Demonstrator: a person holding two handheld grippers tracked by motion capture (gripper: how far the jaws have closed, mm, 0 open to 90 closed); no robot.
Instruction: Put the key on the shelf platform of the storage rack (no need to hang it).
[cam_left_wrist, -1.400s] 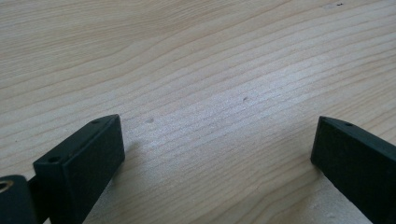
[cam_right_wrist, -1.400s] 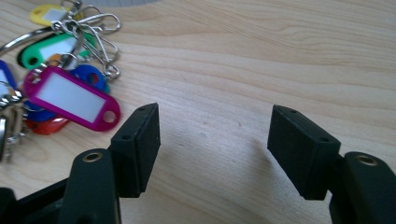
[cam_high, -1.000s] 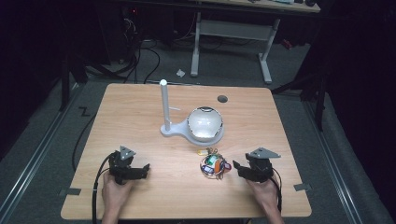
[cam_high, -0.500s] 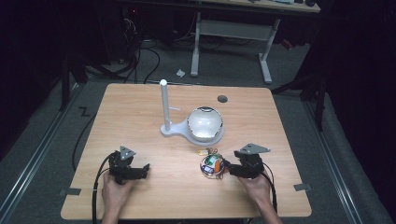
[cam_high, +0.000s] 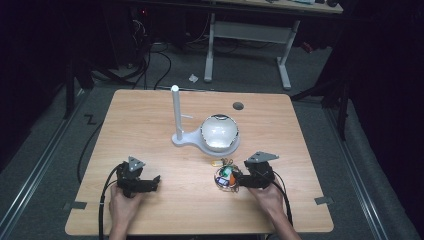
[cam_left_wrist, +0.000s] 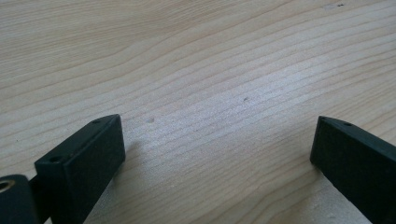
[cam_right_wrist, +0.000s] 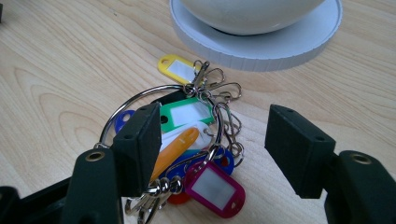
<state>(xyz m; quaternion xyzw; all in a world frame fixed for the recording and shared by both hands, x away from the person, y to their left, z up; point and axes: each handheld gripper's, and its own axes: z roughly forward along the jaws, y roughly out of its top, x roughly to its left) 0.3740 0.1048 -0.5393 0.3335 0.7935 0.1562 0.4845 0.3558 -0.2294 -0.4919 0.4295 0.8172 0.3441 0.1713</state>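
Note:
A bunch of coloured key tags on a metal ring (cam_high: 225, 177) lies on the wooden table (cam_high: 145, 120), in front of a white stand. In the right gripper view the tags (cam_right_wrist: 189, 113) spread under and between my jaws, with a yellow tag (cam_right_wrist: 175, 65) farthest out. My right gripper (cam_high: 236, 180) (cam_right_wrist: 217, 140) is open and low over the bunch. Its left jaw is above the ring, its right jaw over bare wood, and the pads press on nothing. Its jaws have just been opening. My left gripper (cam_high: 152, 182) (cam_left_wrist: 217, 149) rests open on the table at the near left, with bare wood between its jaws.
The white stand (cam_high: 185, 139) has an upright post (cam_high: 176, 112) and a round dish holding a white dome (cam_high: 219, 132); its rim (cam_right_wrist: 261, 46) lies just beyond the tags. A dark grommet (cam_high: 238, 105) sits near the far edge. A desk frame (cam_high: 250, 35) stands behind the table.
My right gripper has slid left across the table up to the key ring and now hangs over it. The left gripper has stayed where it was.

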